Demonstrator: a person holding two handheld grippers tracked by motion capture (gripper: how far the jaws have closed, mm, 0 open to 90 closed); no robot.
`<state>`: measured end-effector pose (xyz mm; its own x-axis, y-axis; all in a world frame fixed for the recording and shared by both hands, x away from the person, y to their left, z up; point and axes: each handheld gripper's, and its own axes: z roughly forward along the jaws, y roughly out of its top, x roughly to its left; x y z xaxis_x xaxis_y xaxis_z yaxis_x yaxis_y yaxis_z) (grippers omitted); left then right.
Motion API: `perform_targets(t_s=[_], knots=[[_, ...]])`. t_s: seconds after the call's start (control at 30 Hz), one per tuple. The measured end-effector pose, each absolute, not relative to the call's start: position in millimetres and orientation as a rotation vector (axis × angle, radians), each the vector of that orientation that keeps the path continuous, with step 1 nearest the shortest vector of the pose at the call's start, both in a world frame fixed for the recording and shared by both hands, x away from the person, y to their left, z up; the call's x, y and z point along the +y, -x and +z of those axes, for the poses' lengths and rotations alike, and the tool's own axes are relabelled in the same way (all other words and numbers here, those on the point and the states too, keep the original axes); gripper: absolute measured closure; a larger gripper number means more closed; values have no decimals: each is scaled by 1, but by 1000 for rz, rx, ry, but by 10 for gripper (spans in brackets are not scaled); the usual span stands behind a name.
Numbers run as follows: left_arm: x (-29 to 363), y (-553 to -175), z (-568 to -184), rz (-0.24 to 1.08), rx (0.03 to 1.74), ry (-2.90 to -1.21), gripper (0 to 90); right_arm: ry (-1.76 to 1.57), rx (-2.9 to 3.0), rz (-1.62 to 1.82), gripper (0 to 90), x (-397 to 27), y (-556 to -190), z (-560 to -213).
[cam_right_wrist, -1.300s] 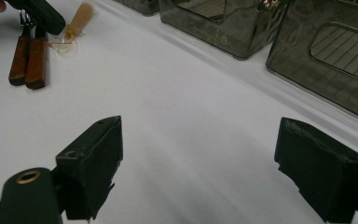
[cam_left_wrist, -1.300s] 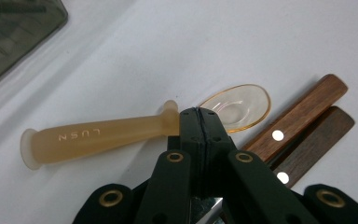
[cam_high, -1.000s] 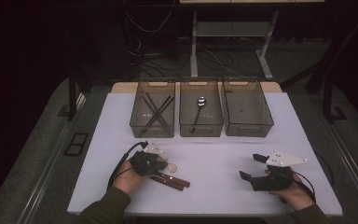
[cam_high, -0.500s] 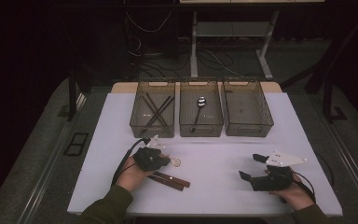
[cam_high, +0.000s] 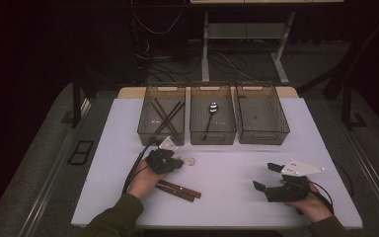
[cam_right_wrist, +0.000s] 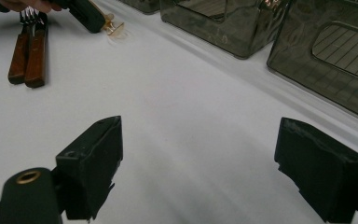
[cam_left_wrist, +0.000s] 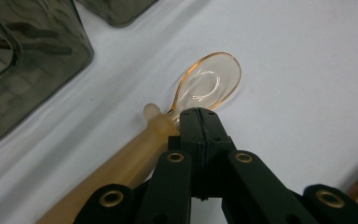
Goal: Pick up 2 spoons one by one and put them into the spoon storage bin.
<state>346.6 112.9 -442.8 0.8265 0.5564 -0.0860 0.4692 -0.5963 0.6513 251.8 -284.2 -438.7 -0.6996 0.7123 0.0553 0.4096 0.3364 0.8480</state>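
On white table (cam_high: 237, 173), left gripper (cam_left_wrist: 198, 116) jaws together, spoon (cam_left_wrist: 209, 84) handle beside them, not gripped, right gripper (cam_right_wrist: 200, 163) jaws apart, nothing btwn, two forks (cam_right_wrist: 28, 51) nearby.

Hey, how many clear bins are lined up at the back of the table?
3: the left bin holds dark sticks, the middle bin holds a metal spoon, and the right bin looks empty. None seems hidden.
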Motion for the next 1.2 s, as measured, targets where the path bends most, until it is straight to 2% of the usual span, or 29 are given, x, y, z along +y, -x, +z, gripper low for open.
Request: perform_targets(t_s=[0.5, 0.67, 0.73, 1.0, 1.1, 1.2], knots=[[110, -358, -443, 176, 760, -2297, 890, -991, 2287, 1299, 154, -284, -252, -440], [122, -354, -427, 206, 733, -2208, 887, -989, 2286, 1304, 154, -284, -252, -439], [127, -354, -421, 218, 732, -2176, 851, -985, 2286, 1303, 154, -284, -252, -439], [131, -374, -420, 212, 766, -2163, 605, -989, 2292, 1297, 154, -283, -253, -440], [126, -382, -424, 182, 768, -2183, 559, -994, 2290, 1299, 154, -284, -253, -440], [124, -384, -427, 182, 782, -2190, 564, -1004, 2289, 1297, 154, -284, -252, -441]])
